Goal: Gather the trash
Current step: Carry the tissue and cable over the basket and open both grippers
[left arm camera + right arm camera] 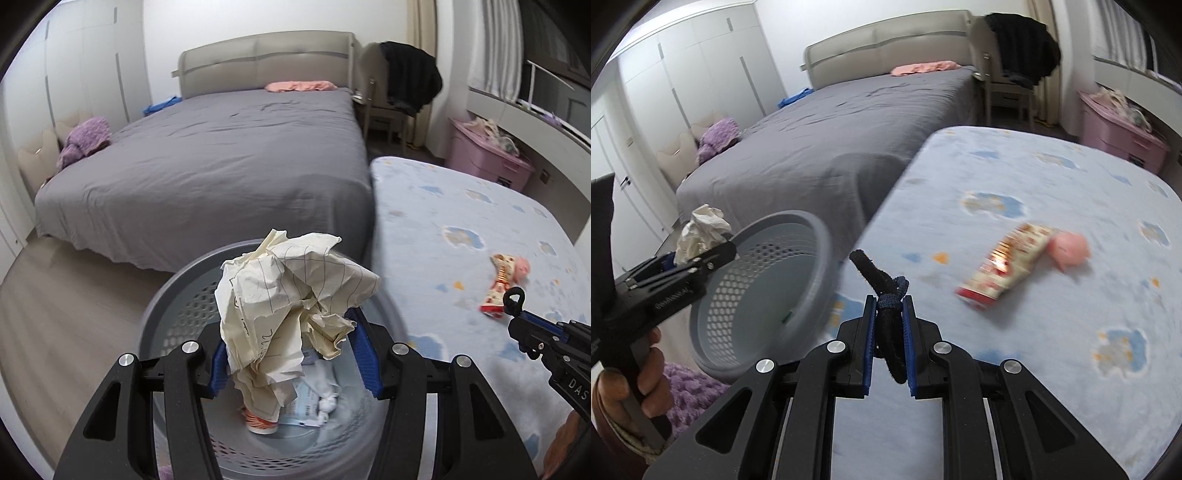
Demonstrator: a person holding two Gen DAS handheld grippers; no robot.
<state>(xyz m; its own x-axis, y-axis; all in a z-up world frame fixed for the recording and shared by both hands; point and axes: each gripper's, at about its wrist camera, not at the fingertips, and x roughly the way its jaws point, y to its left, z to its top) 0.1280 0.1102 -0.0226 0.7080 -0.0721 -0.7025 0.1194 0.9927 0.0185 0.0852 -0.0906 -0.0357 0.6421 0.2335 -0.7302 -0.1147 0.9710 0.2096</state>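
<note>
Two loads held: left hand-held gripper (pixel 295 354) clamping crumpled lined paper wad (pixel 291 295) over grey perforated plastic basket (pixel 177 295), release next; right hand-held gripper (pixel 889 325) pinching black knotted fabric band (pixel 886 295), basket-bound.

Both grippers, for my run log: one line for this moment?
left gripper: shut on crumpled paper, over basket | right gripper: shut on hair tie

left gripper (pixel 291 354) clamped, right gripper (pixel 889 325) clamped

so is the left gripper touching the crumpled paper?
Touching. Left wrist view: the left gripper has the crumpled paper pinched between its blue fingers, above the basket.
</note>
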